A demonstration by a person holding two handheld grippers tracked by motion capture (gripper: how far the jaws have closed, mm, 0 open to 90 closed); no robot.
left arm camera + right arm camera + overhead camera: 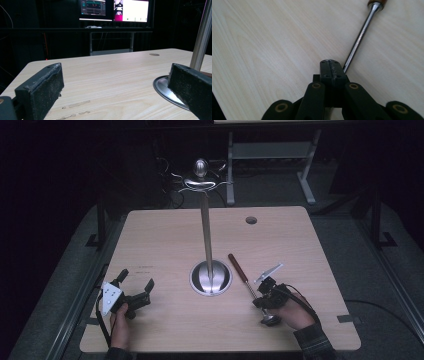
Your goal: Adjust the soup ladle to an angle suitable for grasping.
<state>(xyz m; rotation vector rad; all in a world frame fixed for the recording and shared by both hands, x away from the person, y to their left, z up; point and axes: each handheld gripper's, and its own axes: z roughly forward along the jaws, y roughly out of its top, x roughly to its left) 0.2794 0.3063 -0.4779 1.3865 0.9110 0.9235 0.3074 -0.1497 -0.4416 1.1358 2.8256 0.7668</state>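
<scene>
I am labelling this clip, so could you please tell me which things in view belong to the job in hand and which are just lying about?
In the job:
- right tool, shut on the ladle
- ladle, wooden-handled, on the table

Standing by:
- hook stand on its round base
- left tool, open and holding nothing
- monitors behind the table

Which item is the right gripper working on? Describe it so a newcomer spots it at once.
Start at the tall metal stand rising from its round base mid-table. Just right of that base lies a long utensil, running diagonally toward the right gripper, whose jaws are shut over its shaft. Its reddish-brown wooden handle and thin shiny shaft mark it out.
</scene>
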